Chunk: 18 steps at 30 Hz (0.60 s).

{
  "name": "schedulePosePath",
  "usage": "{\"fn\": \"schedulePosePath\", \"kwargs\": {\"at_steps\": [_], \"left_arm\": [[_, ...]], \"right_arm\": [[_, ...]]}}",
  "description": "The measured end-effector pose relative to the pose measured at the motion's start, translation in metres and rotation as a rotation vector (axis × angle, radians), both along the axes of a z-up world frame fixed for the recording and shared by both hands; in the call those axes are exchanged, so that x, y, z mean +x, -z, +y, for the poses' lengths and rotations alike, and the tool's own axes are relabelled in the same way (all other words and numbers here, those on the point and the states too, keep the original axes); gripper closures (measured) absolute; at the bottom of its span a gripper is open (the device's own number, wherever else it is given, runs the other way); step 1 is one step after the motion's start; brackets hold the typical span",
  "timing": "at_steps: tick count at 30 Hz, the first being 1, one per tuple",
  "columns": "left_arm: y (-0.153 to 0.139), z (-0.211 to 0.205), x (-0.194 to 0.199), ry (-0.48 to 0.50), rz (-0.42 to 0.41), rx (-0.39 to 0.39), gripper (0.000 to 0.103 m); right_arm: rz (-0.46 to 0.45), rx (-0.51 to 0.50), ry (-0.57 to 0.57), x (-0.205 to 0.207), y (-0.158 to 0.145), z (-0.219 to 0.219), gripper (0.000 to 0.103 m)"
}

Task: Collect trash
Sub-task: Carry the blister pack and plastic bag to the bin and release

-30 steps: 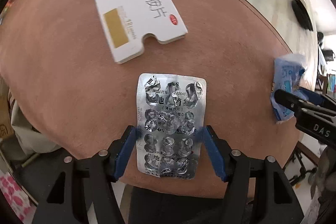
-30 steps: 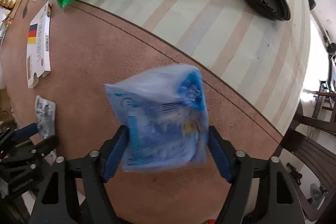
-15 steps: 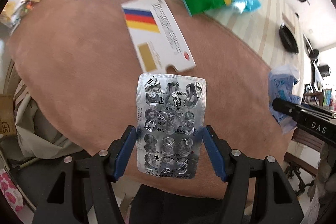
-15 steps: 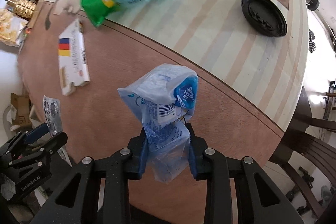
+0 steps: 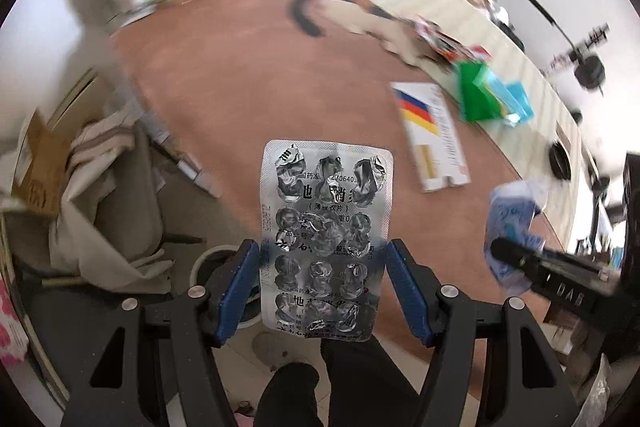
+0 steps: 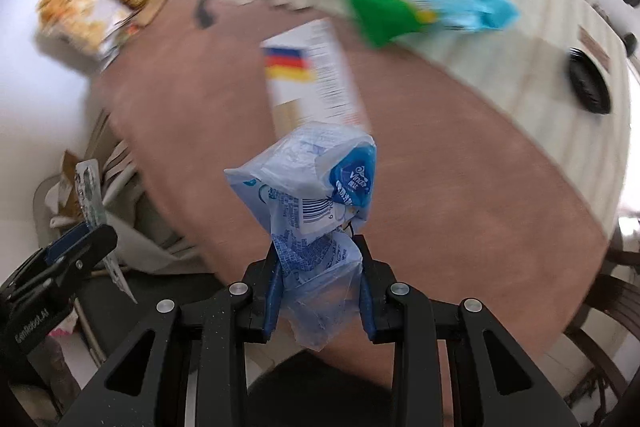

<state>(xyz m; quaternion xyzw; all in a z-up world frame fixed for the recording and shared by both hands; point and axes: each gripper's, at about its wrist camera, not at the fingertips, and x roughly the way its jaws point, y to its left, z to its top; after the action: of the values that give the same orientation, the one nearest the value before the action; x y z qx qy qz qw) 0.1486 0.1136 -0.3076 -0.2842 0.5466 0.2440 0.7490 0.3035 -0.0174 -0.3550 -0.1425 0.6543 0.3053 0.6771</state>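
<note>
My left gripper [image 5: 322, 283] is shut on an empty silver blister pack [image 5: 325, 239] and holds it in the air past the table's left edge, above the floor. My right gripper [image 6: 318, 279] is shut on a crumpled blue and white plastic wrapper [image 6: 316, 195], lifted above the brown table [image 6: 440, 163]. The wrapper and right gripper also show in the left wrist view [image 5: 512, 227]. The blister pack shows edge-on in the right wrist view [image 6: 90, 195]. A white medicine box [image 5: 434, 135] with a blue, red and yellow stripe and a green and blue bag [image 5: 486, 95] lie on the table.
A white round bin [image 5: 218, 263] stands on the floor just below the left gripper. Cardboard and cloth [image 5: 92, 195] pile up at the left. Snack packets [image 6: 88, 7] sit at the table's far end. A black lid [image 6: 590, 83] lies at the right.
Both grippers have lifted and swung left, away from the table, each still holding its item. The left gripper has passed beyond the table edge, with floor and bin now under it.
</note>
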Motion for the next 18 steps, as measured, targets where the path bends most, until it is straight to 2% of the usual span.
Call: {"fn": "schedulePosePath", "kwargs": {"at_steps": [3, 5, 8, 11, 13, 18], "left_arm": [[0.012, 0.026, -0.049, -0.064, -0.007, -0.025, 0.04], [0.029, 0.043, -0.082, -0.11, 0.007, -0.048, 0.04], [0.074, 0.073, -0.13, -0.193, 0.036, -0.113, 0.04], [0.136, 0.097, -0.173, -0.277, 0.062, -0.194, 0.04], [0.188, 0.107, -0.196, -0.32, 0.086, -0.26, 0.04], [0.317, 0.122, -0.232, -0.418, 0.107, -0.419, 0.04]], "right_arm": [[0.006, 0.006, -0.06, -0.05, 0.007, 0.023, 0.07], [0.035, 0.007, -0.109, -0.087, 0.025, 0.042, 0.07], [0.071, 0.001, -0.177, -0.132, 0.059, 0.068, 0.07], [0.101, -0.031, -0.238, -0.175, 0.118, 0.095, 0.07], [0.114, -0.063, -0.265, -0.192, 0.156, 0.106, 0.07], [0.162, -0.142, -0.327, -0.221, 0.281, 0.124, 0.07]]}}
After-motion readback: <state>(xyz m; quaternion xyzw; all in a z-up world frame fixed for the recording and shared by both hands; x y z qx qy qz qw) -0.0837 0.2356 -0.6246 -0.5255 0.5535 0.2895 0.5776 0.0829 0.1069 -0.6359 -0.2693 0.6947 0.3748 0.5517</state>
